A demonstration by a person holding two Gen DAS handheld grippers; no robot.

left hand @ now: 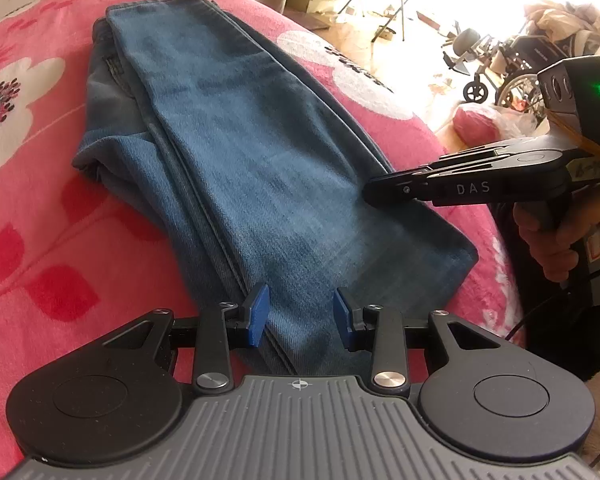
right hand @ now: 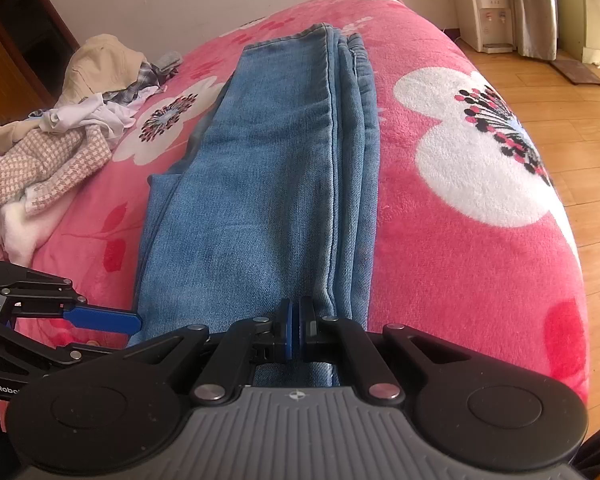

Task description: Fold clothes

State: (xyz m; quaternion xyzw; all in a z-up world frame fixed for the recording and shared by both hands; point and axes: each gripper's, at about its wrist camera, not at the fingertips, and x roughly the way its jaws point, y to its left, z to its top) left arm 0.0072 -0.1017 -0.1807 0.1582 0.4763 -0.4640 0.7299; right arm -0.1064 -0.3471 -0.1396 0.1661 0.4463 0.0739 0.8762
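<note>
Blue jeans point(left hand: 236, 148) lie folded lengthwise in a long strip on a pink flowered blanket point(left hand: 40, 216). My left gripper point(left hand: 301, 312) hovers over the near end of the strip, blue pads apart, with denim below them and nothing pinched. My right gripper point(right hand: 296, 328) is shut, pads together, just left of the jeans' point(right hand: 268, 184) folded seam edge. In the left wrist view the right gripper point(left hand: 374, 194) comes in from the right with its tip on or just above the denim; no cloth shows between its pads. The left gripper's blue fingers point(right hand: 100, 320) show at the lower left.
A heap of unfolded clothes point(right hand: 60, 128) sits on the bed's left side. The blanket point(right hand: 460, 240) drops off to a wooden floor point(right hand: 572, 128) on the right. A water dispenser point(right hand: 486, 20) stands by the wall. A wheelchair point(left hand: 512, 76) is beyond the bed. A hand point(left hand: 548, 240) grips the right handle.
</note>
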